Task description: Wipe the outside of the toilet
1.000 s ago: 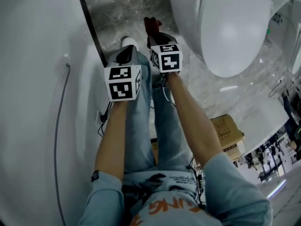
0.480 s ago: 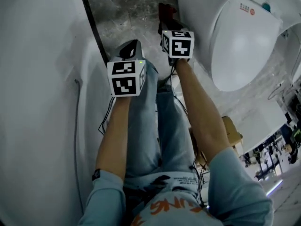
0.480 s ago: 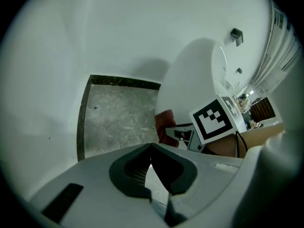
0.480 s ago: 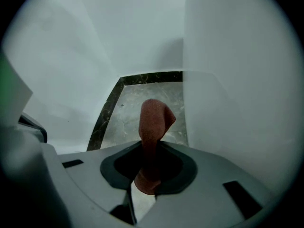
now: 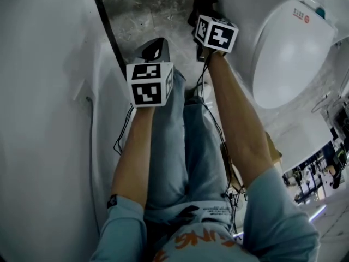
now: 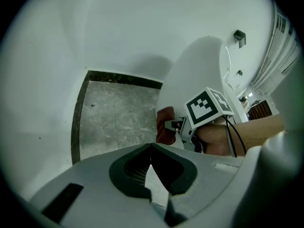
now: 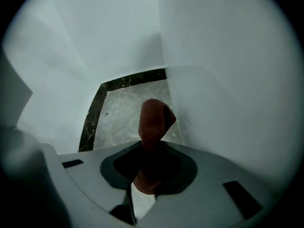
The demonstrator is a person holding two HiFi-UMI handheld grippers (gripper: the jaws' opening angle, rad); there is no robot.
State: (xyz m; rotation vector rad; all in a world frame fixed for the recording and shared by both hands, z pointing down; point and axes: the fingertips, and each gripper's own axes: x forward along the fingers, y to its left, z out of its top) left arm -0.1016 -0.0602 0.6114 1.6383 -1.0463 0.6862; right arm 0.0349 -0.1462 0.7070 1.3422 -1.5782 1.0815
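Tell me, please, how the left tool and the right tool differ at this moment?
The right tool is clamped on a reddish-brown cloth; the left tool is shut on nothing. The right tool reaches further forward, close beside the toilet; the left tool hangs back over the person's leg. Both have their jaws together.

Grey marbled floor (image 5: 144, 12) ahead of and below left gripper (image 5: 154, 49) and right gripper (image 5: 203, 10). Dark border strip (image 5: 107, 29) edging floor, just left of left gripper; white wall (image 5: 43, 102) beyond strip, further left. Jeans (image 5: 182, 146) below and behind both grippers. Pale blue shirt, orange print (image 5: 188, 239), further back. Cardboard box (image 5: 275, 150) well behind right gripper, mostly hidden. Cluttered shelves (image 5: 322, 171) far behind, to its right; contents too small to tell.
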